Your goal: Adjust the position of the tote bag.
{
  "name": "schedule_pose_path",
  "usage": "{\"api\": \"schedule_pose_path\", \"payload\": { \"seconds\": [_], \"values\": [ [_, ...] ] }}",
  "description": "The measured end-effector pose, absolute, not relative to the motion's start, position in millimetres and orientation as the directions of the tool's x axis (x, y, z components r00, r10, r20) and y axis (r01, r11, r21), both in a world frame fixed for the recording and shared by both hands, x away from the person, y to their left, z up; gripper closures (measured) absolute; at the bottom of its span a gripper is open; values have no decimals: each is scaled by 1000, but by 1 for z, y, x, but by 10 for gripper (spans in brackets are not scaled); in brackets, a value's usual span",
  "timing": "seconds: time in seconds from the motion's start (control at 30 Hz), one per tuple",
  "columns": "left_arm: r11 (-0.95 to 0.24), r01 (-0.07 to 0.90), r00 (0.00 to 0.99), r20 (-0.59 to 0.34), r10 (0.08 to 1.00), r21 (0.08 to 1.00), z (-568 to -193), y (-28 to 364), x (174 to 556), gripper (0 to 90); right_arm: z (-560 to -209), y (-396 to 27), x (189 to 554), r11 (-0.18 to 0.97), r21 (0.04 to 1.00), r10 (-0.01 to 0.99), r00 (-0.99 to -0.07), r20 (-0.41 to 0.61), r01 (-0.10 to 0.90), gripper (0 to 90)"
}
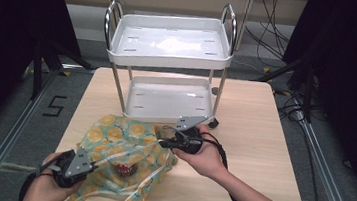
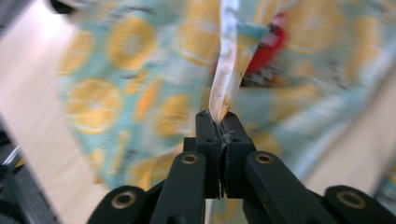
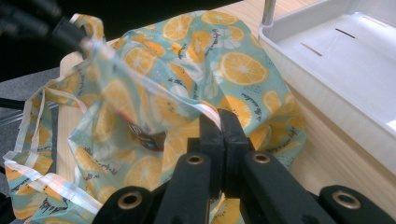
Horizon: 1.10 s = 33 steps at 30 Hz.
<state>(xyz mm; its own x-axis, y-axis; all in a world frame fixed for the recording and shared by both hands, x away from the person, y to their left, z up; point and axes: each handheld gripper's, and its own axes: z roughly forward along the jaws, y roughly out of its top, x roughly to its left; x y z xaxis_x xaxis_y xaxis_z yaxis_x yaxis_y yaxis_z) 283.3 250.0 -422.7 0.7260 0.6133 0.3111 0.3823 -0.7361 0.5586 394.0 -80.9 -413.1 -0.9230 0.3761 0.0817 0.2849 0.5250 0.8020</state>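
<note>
Two grippers work at a pale wooden worktop [image 1: 253,138] that we see from above, set on a grey floor [image 1: 7,128] with metal rails running along both sides and a black numeral marked at the left. Dark curtains close in the room on either side, and loose cables trail over the floor at the far right. A white two-tier cart [image 1: 172,44] with chrome handles stands at the far middle of the worktop, its lower tray just beyond the orange-print bag [image 1: 121,147], which lies crumpled at the near left with a red item [image 1: 121,169] inside its mouth. We hold the left gripper [image 1: 90,166] at the bag's near left edge and the right gripper [image 1: 162,142] at its right edge, close to the cart's foot. In the left gripper view, blurred, our fingers [image 2: 208,135] are clamped on the bag's pale strap [image 2: 228,70], with bare wood off to the left. In the right gripper view, our fingers [image 3: 235,135] are pressed together on a white strap [image 3: 154,95] of the bag, the cart's white tray to the right.
</note>
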Motion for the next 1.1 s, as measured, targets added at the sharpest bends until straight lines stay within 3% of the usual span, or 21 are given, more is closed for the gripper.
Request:
{"api": "schedule_pose_path", "payload": {
  "seconds": [0.7,1.1],
  "values": [
    [-721,378,652,385,653,581,-410,239,361,895,-411,-84,399,506,826,404,-914,28,249,900],
    [-734,362,660,398,637,575,-421,220,390,895,-429,-97,411,556,760,474,-880,41,335,900]
  ]
}}
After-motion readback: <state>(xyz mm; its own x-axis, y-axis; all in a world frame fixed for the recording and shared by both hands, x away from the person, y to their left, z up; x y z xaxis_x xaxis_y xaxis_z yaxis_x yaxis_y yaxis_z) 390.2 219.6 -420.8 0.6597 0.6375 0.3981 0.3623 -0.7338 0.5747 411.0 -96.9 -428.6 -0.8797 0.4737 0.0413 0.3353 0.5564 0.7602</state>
